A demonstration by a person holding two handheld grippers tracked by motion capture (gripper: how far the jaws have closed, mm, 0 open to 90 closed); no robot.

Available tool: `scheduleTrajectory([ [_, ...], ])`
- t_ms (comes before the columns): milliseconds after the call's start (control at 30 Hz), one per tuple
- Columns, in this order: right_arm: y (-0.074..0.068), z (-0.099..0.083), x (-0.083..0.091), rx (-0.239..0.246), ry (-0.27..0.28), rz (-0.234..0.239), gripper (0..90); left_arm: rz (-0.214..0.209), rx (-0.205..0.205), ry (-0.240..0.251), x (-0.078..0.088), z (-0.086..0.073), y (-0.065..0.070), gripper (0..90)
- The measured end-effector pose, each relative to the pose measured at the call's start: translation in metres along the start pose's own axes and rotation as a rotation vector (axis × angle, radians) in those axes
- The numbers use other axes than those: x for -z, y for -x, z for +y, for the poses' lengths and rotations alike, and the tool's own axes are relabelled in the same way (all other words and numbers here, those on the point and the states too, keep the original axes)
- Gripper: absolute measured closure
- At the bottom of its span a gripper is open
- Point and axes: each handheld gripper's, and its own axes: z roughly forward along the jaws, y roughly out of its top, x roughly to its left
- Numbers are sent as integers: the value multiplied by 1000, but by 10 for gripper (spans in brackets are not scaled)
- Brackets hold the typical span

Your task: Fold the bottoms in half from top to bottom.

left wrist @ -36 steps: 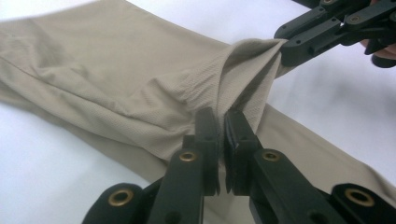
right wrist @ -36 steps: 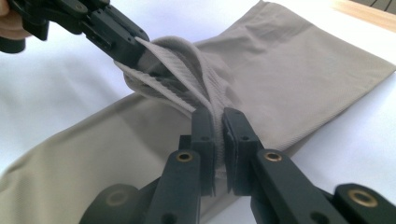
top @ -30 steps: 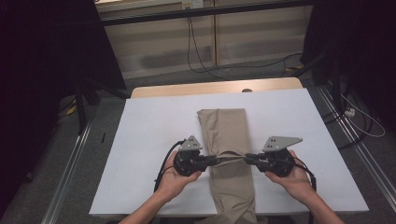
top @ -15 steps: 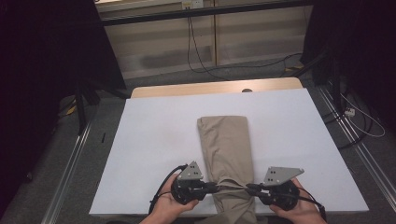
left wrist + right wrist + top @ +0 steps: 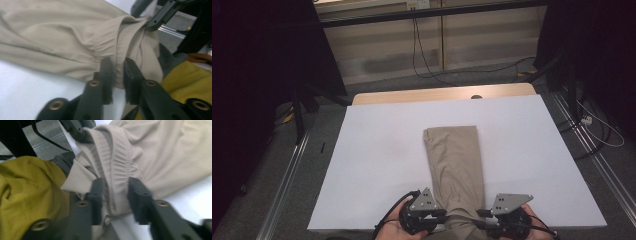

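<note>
A folded pair of beige trousers (image 5: 455,167) lies lengthwise down the middle of the white table (image 5: 377,150), its ribbed waistband (image 5: 110,43) at the near edge. At that band's left side, the left gripper (image 5: 435,216) has just been opening; its jaws stand slightly parted with the fabric between them, no longer pinching. At the right side, the right gripper (image 5: 479,220) has likewise been opening, its jaws spread wider around the gathered band. The step in hand looks like letting go after drawing the garment toward the person. Next, both grippers would need to back clear without snagging the cloth.
</note>
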Motion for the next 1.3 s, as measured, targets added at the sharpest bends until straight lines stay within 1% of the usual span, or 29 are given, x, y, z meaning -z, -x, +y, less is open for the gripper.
scheduleTrajectory([
  [67,2,1,3,-15,24,17,518,-4,26,36,5,3,-3,647],
  [100,3,2,4,-23,39,17,474,19,39,62,8,5,-5,583],
  [133,5,5,7,-38,58,8,422,38,44,72,10,6,-6,479],
  [167,7,6,9,-46,80,11,406,58,50,93,13,9,-10,423],
  [233,12,11,13,-67,126,-4,353,92,63,134,20,13,-19,366],
  [267,16,13,14,-74,139,-17,322,120,69,148,21,15,-25,318],
  [300,21,15,14,-85,143,-29,302,143,61,157,22,17,-32,276],
  [333,27,17,14,-95,145,-44,294,162,51,157,22,18,-40,287],
  [367,33,19,13,-97,149,-50,290,195,62,155,21,19,-50,327],
  [400,43,22,11,-111,150,-53,279,212,75,151,20,21,-56,282],
  [433,48,23,10,-121,149,-62,277,235,97,150,17,22,-67,224],
  [500,60,27,7,-132,149,-89,277,257,133,171,13,22,-80,210],
  [600,74,34,5,-143,166,-140,272,289,149,176,12,25,-93,201],
  [667,85,40,4,-157,181,-151,308,314,166,185,11,28,-103,193],
  [700,91,43,3,-168,182,-163,300,327,162,175,10,32,-111,187],
  [733,99,47,2,-174,185,-173,292,337,167,170,10,34,-115,185],
  [767,105,49,1,-182,189,-182,270,347,174,162,8,38,-125,177],
  [800,116,52,-1,-187,198,-180,294,349,181,149,8,40,-131,175],
  [833,122,54,-2,-180,193,-169,326,343,208,156,7,42,-140,172],
  [900,137,60,-5,-189,188,-222,339,322,251,181,6,46,-156,182],
  [967,150,65,-9,-209,193,-210,331,345,262,198,5,48,-167,159],
  [1000,156,68,-11,-215,195,-220,326,355,270,203,4,49,-174,160],
  [1033,161,71,-13,-203,193,-234,322,365,281,214,2,51,-179,162],
  [1067,166,74,-16,-203,185,-236,314,373,275,220,1,52,-185,163],
  [1133,177,79,-21,-235,187,-222,316,405,279,222,-1,54,-196,169],
  [1200,187,84,-26,-245,193,-231,298,408,299,228,-4,57,-206,169],
  [1233,193,87,-28,-258,198,-236,283,410,297,214,-5,58,-210,169],
  [1267,199,89,-30,-272,207,-230,286,421,297,217,-7,60,-213,168],
  [1300,204,92,-32,-274,204,-236,284,433,287,201,-8,62,-218,163],
])
